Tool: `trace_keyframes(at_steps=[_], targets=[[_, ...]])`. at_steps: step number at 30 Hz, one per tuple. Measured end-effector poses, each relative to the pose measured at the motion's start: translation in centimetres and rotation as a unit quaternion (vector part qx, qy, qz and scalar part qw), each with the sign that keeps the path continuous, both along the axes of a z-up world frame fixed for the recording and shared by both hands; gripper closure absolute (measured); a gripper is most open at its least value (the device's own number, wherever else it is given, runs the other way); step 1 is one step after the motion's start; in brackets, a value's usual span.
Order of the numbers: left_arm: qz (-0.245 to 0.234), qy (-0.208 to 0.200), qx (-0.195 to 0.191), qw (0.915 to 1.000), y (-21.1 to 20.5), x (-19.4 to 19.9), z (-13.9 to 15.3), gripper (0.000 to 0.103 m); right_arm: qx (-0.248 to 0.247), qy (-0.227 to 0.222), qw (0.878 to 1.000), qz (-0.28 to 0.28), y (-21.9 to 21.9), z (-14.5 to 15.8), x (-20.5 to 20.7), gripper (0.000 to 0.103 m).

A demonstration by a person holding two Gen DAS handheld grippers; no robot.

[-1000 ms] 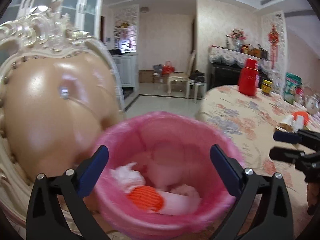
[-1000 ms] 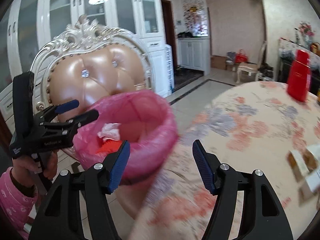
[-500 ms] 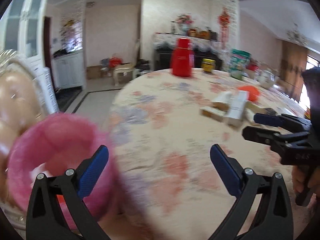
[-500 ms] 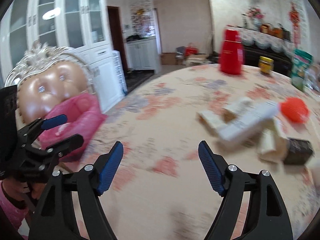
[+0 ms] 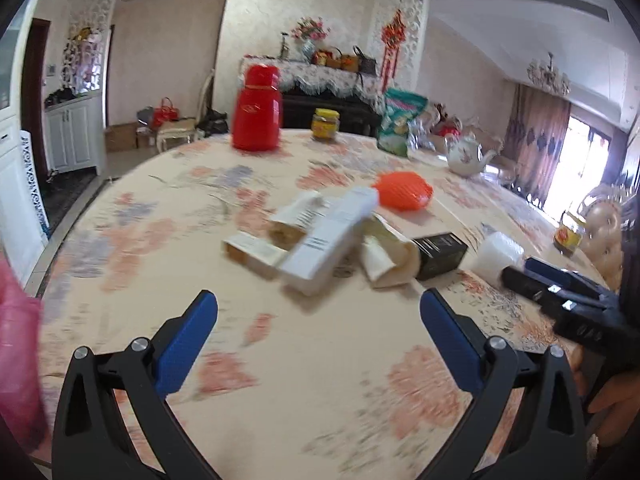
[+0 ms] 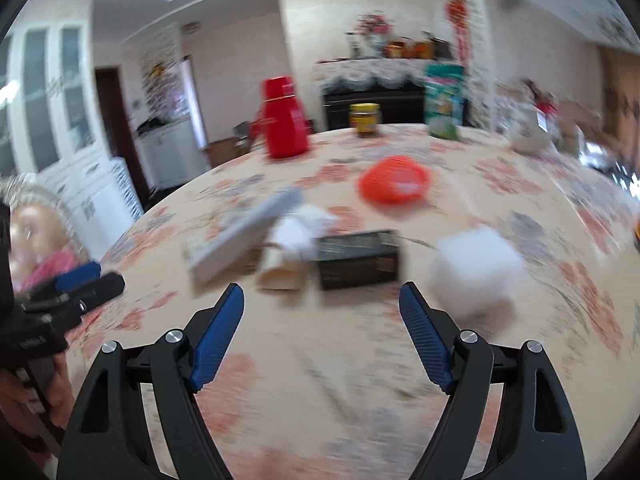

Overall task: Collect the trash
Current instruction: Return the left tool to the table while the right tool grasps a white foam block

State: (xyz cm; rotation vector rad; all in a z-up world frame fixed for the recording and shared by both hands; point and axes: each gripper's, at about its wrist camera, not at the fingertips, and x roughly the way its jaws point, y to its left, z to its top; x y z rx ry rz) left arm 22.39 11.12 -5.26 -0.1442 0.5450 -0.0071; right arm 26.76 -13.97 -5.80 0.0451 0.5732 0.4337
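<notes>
- We hold the left gripper above the floral tablecloth with its blue pads spread wide and nothing between them; the right gripper has just been opening its jaws, and they too stand apart and empty.
- The trash lies ahead of both sets of fingers, near the middle of the table: a long white carton leaning over smaller cartons, a crumpled paper cup, a black box, a white lump and an orange mesh piece farther back.
- The black box sits almost straight ahead of our right gripper, its long axis running across the gap between the pads; so we judge that a wrist roll or an end-on grasp would suit it.
- The white carton runs diagonally, away and to the right, ahead of our left gripper.
- The white lump is probably crumpled tissue or foam; blur keeps us from telling.
- The pink bin liner shows at the left view's edge, well apart from the pile.
</notes>
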Motion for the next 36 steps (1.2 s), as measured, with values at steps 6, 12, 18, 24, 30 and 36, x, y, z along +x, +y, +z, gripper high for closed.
trace_keyframes(at_steps=[6,12,18,24,30,36], targets=[[-0.03,0.007,0.042,0.9987,-4.3,3.3,-0.9,0.005,-0.018,0.034,0.993,-0.112,-6.2,-1.0,2.3,0.027],[-0.046,0.011,0.038,0.9982,-4.4,3.7,-1.3,0.005,-0.021,0.039,0.988,-0.151,-8.1,-1.8,3.3,0.027],[0.008,0.062,0.005,0.998,-1.9,4.5,-2.3,0.005,-0.002,0.065,0.987,-0.144,-7.3,-2.5,4.3,0.02],[-0.004,0.074,0.011,0.9972,-2.2,4.6,-2.5,0.005,-0.063,0.094,0.985,-0.132,-5.3,-3.4,7.6,0.019],[-0.007,0.066,0.013,0.9977,-2.4,4.3,-2.4,0.005,-0.078,0.136,0.981,-0.115,-4.5,-4.6,10.7,0.019],[-0.009,0.075,0.016,0.997,-2.6,4.5,-2.5,0.005,-0.075,0.145,0.982,-0.094,-3.8,-4.8,11.4,0.027]])
